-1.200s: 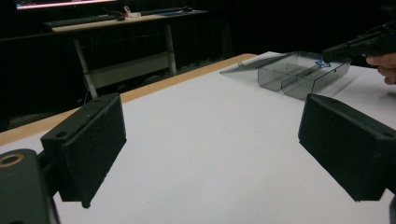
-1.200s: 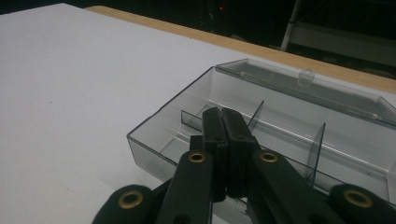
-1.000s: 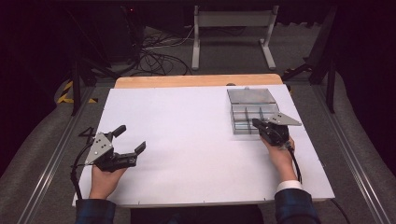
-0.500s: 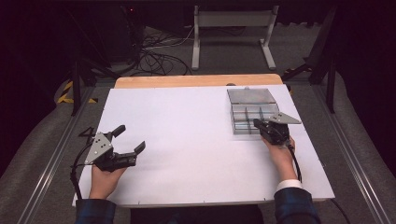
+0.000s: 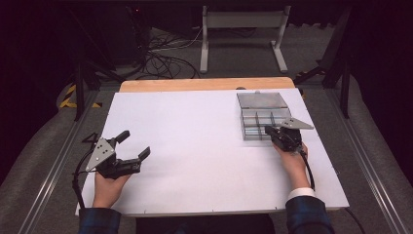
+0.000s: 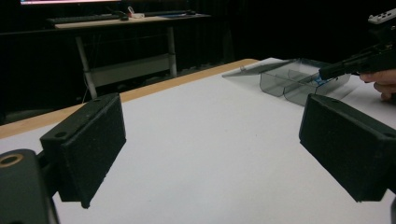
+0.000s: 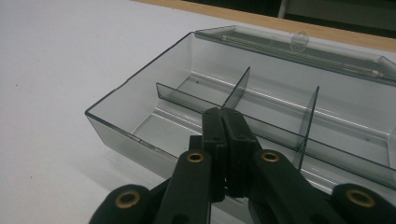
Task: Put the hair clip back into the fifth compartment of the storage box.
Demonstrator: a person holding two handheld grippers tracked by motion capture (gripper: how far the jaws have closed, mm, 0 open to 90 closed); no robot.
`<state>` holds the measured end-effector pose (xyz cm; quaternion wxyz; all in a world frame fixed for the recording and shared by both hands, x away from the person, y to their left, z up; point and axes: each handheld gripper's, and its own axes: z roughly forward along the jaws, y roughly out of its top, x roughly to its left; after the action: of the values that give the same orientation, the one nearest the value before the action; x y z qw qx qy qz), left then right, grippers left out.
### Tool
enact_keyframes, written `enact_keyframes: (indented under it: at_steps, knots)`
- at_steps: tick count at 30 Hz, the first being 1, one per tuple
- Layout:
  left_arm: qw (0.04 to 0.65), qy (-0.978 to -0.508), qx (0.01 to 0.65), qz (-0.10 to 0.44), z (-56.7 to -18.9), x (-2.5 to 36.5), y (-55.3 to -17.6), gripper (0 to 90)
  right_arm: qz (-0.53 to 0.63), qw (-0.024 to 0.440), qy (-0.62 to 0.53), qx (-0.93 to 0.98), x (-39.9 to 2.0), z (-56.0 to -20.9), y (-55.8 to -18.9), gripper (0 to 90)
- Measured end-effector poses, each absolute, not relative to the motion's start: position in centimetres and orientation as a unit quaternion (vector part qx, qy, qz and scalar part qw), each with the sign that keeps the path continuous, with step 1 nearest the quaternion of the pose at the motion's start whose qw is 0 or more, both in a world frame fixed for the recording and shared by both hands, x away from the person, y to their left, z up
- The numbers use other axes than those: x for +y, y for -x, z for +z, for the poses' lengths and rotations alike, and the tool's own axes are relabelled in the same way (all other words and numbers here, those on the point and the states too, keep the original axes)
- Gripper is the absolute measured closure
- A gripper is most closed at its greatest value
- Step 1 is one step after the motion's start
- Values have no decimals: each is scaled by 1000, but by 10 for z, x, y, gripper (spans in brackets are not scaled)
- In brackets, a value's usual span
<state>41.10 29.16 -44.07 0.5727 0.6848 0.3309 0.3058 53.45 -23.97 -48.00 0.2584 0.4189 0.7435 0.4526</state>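
Your right claw sits at about three o'clock on the white surface, its jaws pressed together with nothing visible between them, the tips poised just over the near wall of the smoky clear organizer box. In the right gripper view the closed claw lines up with the upright divider that splits the near row of compartments, which look empty; whether the tips touch the divider or the wall cannot be told. The box's lid lies folded back flat at its twelve o'clock side, so the compartments are open from above, and that is likely why you come in low from the near edge. Your left claw rests at about eight o'clock, well apart from the box, jaws spread wide and holding nothing; in the left gripper view its two pads frame bare surface, with the box far off to the right. Held that way it looks parked, ready to steady the box if it slides.
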Motion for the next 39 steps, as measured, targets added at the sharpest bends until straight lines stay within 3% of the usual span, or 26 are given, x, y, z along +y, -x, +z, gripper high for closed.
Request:
enact_keyframes:
  at_steps: [25, 33, 39]
  knots:
    - [580, -678, 335, 303, -441, 294, -411, 75, 464, 250, -423, 737, -242, -480, -535, 845]
    - [581, -677, 335, 304, -441, 295, -411, 75, 472, 245, -419, 736, -242, -480, -535, 791]
    - [582, -676, 335, 304, -441, 295, -411, 75, 475, 239, -418, 736, -242, -481, -535, 703]
